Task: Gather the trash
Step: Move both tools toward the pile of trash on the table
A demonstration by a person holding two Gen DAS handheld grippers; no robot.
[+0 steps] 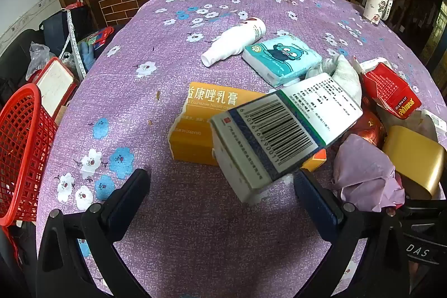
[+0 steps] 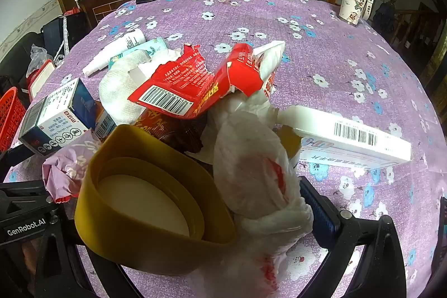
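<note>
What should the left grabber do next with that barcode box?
Probably ease forward and close on the barcode box. The left gripper is wide open, and the box leans tilted on the orange box just ahead of its fingers, not yet gripped. The red basket waits at the table's left edge, likely where it goes.

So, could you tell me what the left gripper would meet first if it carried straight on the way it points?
Most likely the white and blue medicine box, which lies tilted between the open fingers of the left gripper. The orange box sits just behind it. How near the box is to the pads is hard to judge.
</note>
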